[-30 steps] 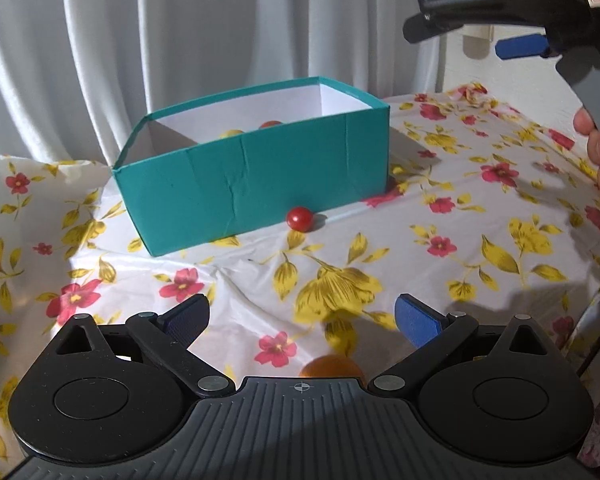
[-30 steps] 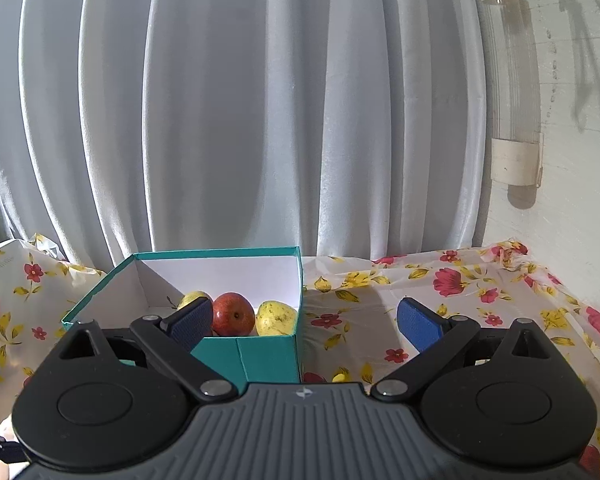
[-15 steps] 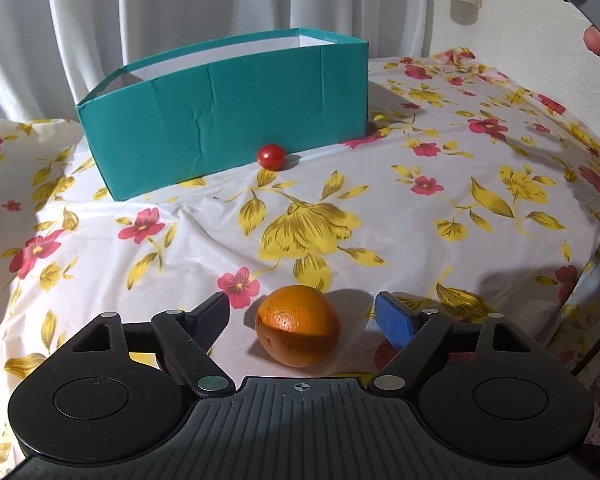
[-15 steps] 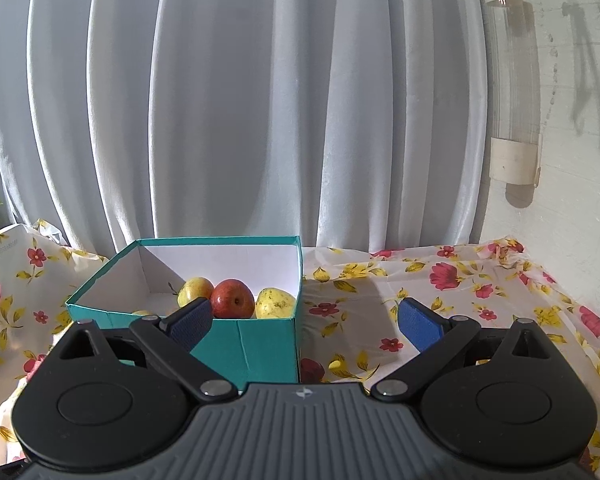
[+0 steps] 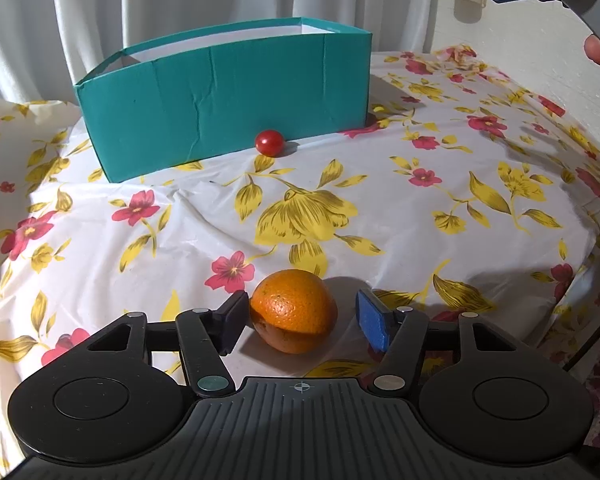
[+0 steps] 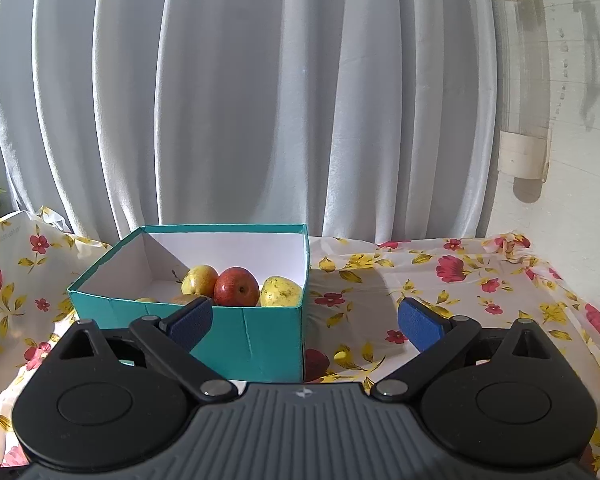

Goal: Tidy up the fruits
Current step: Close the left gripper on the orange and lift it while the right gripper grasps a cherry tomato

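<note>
At the left of the right view, your box (image 6: 260, 332) already has an apple (image 6: 236, 286) and some yellow fruit (image 6: 281, 291) in it. Low in the middle of the left view, your left tongs (image 5: 302, 320) have just been closing around the orange (image 5: 294, 310); one pad touches it, the other has a gap. Up by the box sits a tomato (image 5: 269, 142). Both still need to go in. Your right tongs (image 6: 306, 320) are open and empty.
</note>
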A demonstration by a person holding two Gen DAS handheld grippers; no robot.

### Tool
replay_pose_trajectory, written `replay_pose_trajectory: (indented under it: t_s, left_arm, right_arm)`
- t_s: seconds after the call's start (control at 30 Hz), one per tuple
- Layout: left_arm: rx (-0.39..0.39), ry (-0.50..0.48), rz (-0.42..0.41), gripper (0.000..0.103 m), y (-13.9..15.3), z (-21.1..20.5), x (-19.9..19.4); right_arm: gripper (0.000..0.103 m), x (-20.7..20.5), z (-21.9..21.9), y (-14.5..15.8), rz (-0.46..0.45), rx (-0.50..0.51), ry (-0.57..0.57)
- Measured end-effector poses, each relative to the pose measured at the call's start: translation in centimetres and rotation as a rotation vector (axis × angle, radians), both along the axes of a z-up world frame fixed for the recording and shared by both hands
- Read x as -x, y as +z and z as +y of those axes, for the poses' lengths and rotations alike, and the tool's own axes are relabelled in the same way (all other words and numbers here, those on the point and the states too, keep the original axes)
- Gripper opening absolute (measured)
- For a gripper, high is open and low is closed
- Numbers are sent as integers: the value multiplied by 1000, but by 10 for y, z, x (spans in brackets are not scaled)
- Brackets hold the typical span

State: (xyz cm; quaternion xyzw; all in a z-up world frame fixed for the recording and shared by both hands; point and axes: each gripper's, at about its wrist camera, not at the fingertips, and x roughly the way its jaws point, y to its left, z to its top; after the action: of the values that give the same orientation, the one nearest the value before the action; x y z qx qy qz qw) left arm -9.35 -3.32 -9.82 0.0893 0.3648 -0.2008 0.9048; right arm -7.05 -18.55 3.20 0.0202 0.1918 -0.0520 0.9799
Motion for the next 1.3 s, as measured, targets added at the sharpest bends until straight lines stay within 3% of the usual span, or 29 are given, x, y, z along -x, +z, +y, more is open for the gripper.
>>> replay_pose_trajectory:
  t_s: [0.23, 0.5, 0.83, 1.07, 1.3]
  left_arm:
    - [10, -7, 6, 45, 2, 2, -2]
    - [1, 77, -36, 44, 37, 18, -13]
    - [92, 260, -140, 44, 113, 56, -38]
    - [96, 310, -172, 44, 132, 64, -48]
    - [103, 328, -194, 44, 142, 71, -56]
  right_arm:
    - [99, 0, 2, -1, 7, 3, 15]
    - [99, -3, 4, -9, 21, 21, 1]
    - [99, -14, 16, -23, 33, 43, -3]
    - [99, -34, 34, -41, 55, 63, 35]
    - [99, -69, 51, -78, 149, 40, 64]
